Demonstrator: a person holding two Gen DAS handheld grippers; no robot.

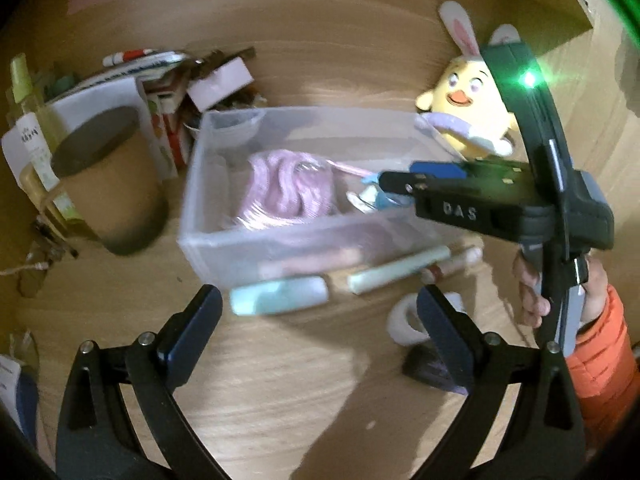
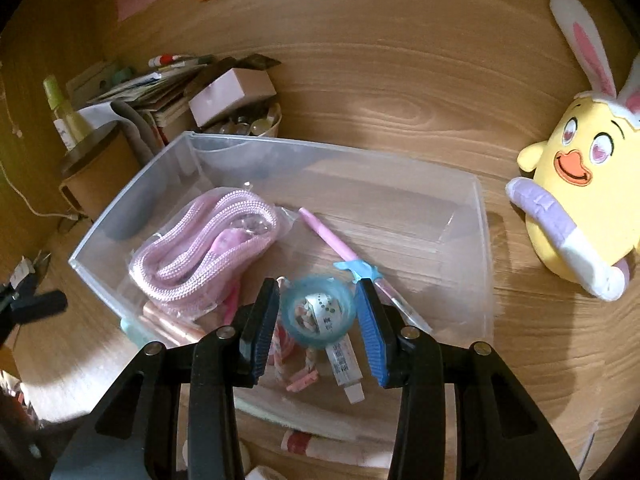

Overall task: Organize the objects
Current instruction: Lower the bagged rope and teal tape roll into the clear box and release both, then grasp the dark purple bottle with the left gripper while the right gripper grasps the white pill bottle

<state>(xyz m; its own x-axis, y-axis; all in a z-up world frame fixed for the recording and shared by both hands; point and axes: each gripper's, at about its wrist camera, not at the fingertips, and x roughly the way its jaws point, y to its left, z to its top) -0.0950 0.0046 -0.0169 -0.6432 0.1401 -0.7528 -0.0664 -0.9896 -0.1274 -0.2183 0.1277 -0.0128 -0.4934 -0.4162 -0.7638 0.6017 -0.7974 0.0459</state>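
Note:
A clear plastic bin (image 2: 484, 240) stands on the wooden table and holds a bagged pink rope (image 2: 208, 248), a pink pen (image 2: 340, 248) and a white stick (image 2: 346, 364). My right gripper (image 2: 318, 316) hangs low over the bin's near side, shut on a teal round capsule (image 2: 318, 314) that sits between its blue pads. From the left wrist view, the right gripper (image 1: 394, 186) reaches in over the bin (image 1: 208, 236) from the right. My left gripper (image 1: 320, 304) stands wide open just in front of the bin, over a pale mint tube (image 1: 280, 300) that lies on the table.
A yellow chick plush (image 2: 580, 184) with bunny ears sits right of the bin. A brown cylinder (image 1: 104, 184) and stacked books and boxes (image 1: 160, 92) crowd the back left. Two more tubes (image 1: 396, 270) and a white ring (image 1: 404, 316) lie before the bin. An orange sleeve (image 1: 600, 360) is at right.

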